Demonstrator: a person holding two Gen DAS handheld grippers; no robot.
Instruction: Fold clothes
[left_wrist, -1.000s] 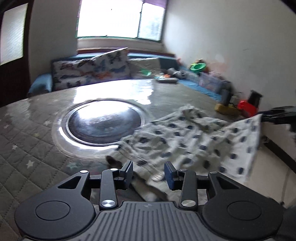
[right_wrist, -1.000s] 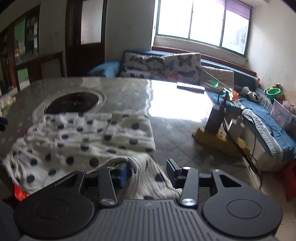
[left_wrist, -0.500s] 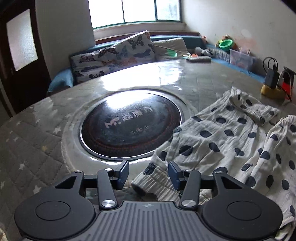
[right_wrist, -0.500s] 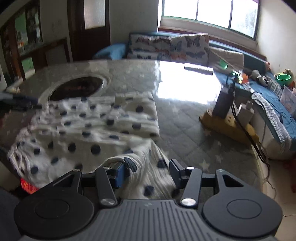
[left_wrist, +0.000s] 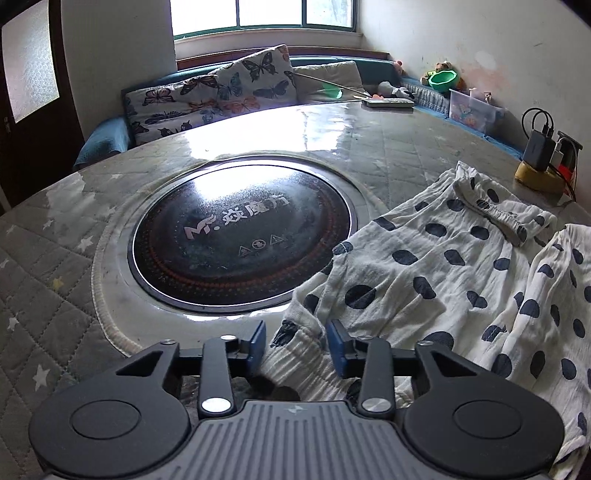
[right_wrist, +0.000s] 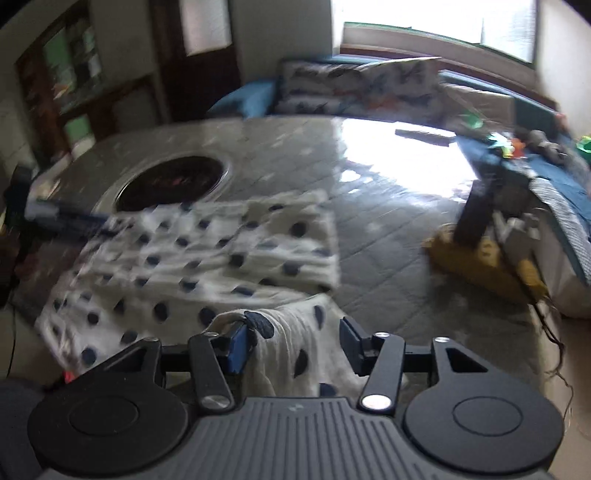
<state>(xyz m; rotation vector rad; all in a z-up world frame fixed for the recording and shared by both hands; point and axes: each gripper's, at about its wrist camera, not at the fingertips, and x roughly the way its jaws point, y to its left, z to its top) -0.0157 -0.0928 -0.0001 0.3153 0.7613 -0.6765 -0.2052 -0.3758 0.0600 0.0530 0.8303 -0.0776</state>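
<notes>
- White cotton garment w/ navy polka dots (left_wrist: 461, 273) lies spread on the grey quilted star-print table (left_wrist: 44, 280), right of the round black glass cooktop (left_wrist: 240, 240) set in the top; one cloth edge overlaps the cooktop's metal rim.
- Left tongs (left_wrist: 297, 341): wide apart, ribbed elastic hem of garment bunched between the blue pads, cloth not pinched.
- Right tongs (right_wrist: 291, 341): also spread; a fold of garment draped over the left blue pad (right_wrist: 238, 345), rest hangs loose in the gap. Right view blurred.
- In right view the garment's (right_wrist: 221, 254) near part spills over the table's near edge; far edge lies straight, folded flat.
- Open tabletop behind & right of cloth, up to yellow power strip w/ black chargers (left_wrist: 541, 170) near right edge.
- Butterfly-print cushion (left_wrist: 221, 92) on blue sofa beyond far table edge.
</notes>
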